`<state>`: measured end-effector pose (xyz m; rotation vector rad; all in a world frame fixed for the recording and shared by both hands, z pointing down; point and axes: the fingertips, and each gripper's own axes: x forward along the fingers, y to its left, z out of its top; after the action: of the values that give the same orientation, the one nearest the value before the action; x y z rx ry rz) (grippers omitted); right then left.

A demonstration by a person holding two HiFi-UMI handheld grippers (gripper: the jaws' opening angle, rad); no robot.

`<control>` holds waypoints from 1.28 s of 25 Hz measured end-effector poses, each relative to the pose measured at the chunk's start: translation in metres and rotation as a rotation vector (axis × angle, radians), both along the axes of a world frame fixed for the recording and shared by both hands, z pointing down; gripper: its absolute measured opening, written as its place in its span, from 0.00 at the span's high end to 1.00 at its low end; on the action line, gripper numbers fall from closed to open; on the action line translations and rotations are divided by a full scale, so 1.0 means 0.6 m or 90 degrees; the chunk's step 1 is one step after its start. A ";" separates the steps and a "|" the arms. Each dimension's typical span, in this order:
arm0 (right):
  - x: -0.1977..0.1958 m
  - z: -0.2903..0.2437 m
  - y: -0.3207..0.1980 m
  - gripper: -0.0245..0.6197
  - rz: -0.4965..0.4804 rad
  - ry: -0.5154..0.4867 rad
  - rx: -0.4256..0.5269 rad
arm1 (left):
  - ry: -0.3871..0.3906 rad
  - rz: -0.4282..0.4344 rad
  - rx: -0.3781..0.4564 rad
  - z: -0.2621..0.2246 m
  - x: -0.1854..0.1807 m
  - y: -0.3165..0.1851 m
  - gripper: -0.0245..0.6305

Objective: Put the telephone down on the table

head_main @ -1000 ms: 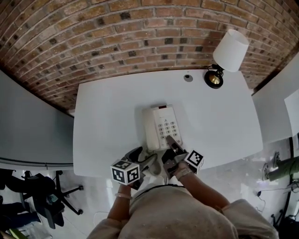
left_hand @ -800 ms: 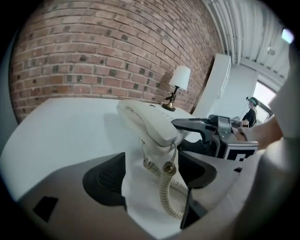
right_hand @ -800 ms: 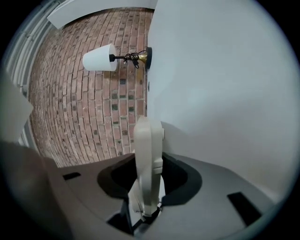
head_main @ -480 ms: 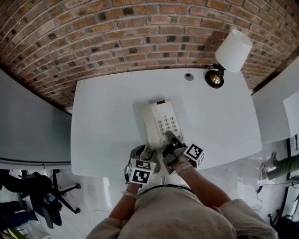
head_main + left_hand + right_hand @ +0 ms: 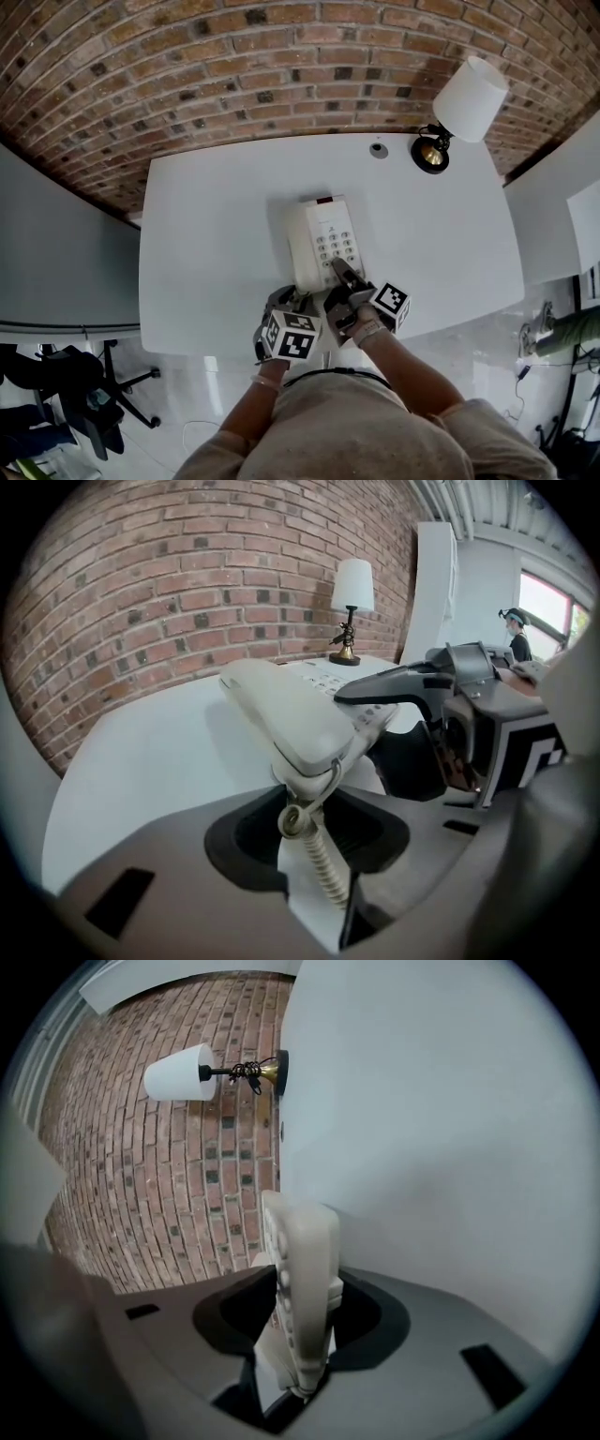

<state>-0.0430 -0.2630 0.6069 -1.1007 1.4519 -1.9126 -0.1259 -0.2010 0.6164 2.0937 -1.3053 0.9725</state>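
A cream telephone (image 5: 323, 239) with its handset (image 5: 286, 714) on the cradle lies flat near the front edge of the white table (image 5: 216, 234). My left gripper (image 5: 291, 302) is at the handset's near end. Its jaws are closing, the coiled cord (image 5: 309, 841) runs between them, and no pad presses on anything. My right gripper (image 5: 345, 279) straddles the phone's near right corner, with one finger (image 5: 343, 273) over the keypad. Its jaws are opening, and the phone's edge (image 5: 302, 1279) stands between them. The right gripper (image 5: 422, 682) also shows in the left gripper view.
A brass lamp with a white shade (image 5: 459, 103) stands at the table's far right corner, beside a cable grommet (image 5: 378, 150). A brick wall (image 5: 234, 66) runs behind the table. An office chair (image 5: 84, 394) stands on the floor at the left.
My left gripper has swung in from the lower left to the handset's near end, and its jaws have narrowed. The right gripper has stayed at the phone's near right corner.
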 end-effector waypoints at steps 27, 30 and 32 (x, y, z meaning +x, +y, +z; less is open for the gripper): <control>-0.037 0.002 0.105 0.77 -0.461 0.294 0.095 | 0.000 -0.014 -0.005 0.011 -0.015 -0.021 0.84; -0.035 0.015 0.106 0.91 -0.501 0.378 0.107 | -0.006 -0.011 -0.012 0.019 -0.018 -0.017 0.85; -0.034 0.022 0.104 0.95 -0.486 0.372 0.092 | -0.008 -0.007 -0.012 0.021 -0.018 -0.017 0.85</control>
<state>-0.0636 -0.2007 0.6200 -1.1971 2.5865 -1.9665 -0.1364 -0.2111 0.6290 2.0671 -1.3068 0.9921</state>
